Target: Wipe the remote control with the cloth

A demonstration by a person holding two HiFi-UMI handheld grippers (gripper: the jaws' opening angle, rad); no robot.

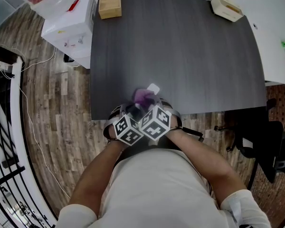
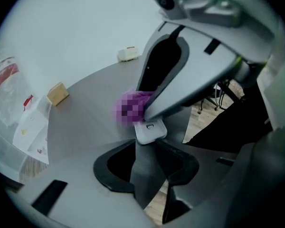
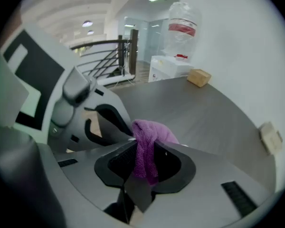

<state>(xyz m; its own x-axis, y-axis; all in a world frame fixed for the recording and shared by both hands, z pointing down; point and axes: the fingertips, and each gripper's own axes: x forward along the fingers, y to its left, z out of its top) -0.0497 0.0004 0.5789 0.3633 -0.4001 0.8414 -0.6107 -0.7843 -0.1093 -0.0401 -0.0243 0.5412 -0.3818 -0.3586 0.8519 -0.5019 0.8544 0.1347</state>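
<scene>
Pinching a fold of the purple cloth [image 3: 147,137], the right gripper [image 3: 143,147] has its jaws closed on it at the near edge of the dark table [image 1: 180,56]. The left gripper [image 2: 149,144], just beside it, has its jaws drawn in on the near end of the pale remote control [image 2: 150,131]. The remote pokes out over the table just past the cloth. The right gripper's arm and the cloth lie across the remote and hide most of it. A wooden box [image 1: 109,2] sits at the table's far left corner and a cream tray [image 1: 226,7] at its far right.
</scene>
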